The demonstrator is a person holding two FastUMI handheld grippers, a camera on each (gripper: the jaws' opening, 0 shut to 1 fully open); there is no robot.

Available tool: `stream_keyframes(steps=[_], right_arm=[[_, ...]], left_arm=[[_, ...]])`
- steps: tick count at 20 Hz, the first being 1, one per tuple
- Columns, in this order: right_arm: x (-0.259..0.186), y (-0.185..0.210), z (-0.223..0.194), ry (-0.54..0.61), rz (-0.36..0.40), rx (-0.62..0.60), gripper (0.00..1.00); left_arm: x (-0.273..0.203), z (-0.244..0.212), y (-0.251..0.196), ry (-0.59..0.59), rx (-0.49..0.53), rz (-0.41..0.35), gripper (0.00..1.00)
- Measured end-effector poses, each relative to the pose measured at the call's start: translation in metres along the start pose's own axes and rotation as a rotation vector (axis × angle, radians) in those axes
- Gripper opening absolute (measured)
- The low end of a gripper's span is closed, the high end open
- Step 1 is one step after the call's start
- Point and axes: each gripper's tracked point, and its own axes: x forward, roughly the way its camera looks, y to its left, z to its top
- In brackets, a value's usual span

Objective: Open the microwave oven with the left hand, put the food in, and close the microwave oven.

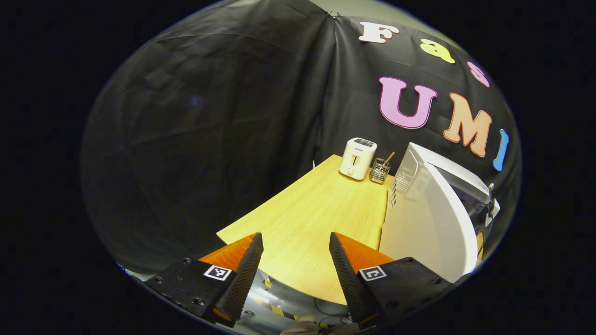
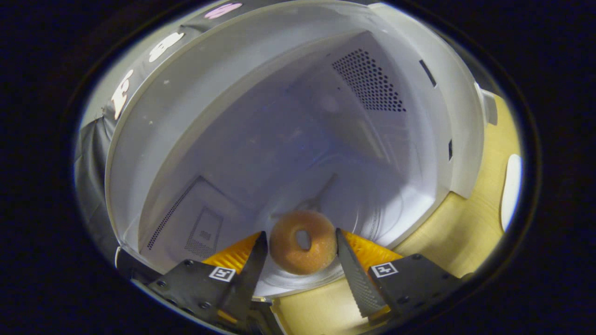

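**A:** so how far along was it here?

**B:** about two thirds, I'd say. The microwave (image 2: 288, 116) was already open, and the donut (image 2: 303, 242) sat on the cavity floor near the front edge, right between the fingers of the right gripper (image 2: 301, 253)

**A:** gripped or let go?

**B:** looked let go to me. The fingers stood either side of the donut with a thin gap at least on the right; on the left it was too close to call

**A:** and the left one?

**B:** the left gripper (image 1: 296, 260) hung spread wide with nothing in it, over the near edge of the table (image 1: 321, 214), just beside the swung-out door (image 1: 433, 218). A toaster (image 1: 357, 158) and a little wire basket (image 1: 380, 170) sat at the far end

**A:** so what was left?

**B:** pulling the right one out and shutting the door
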Motion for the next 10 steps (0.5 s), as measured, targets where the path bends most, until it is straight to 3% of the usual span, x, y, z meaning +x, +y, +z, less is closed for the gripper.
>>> stream_keyframes(steps=[4,10], right_arm=[[-0.007,0.000,0.001,-0.004,0.000,-0.021,0.96],[-0.043,-0.005,0.007,-0.001,0.032,-0.170,0.96]], left_arm=[[0.000,-0.001,0.002,-0.003,-0.011,0.005,0.84],[-0.002,0.000,0.000,-0.010,-0.018,-0.010,0.84]])
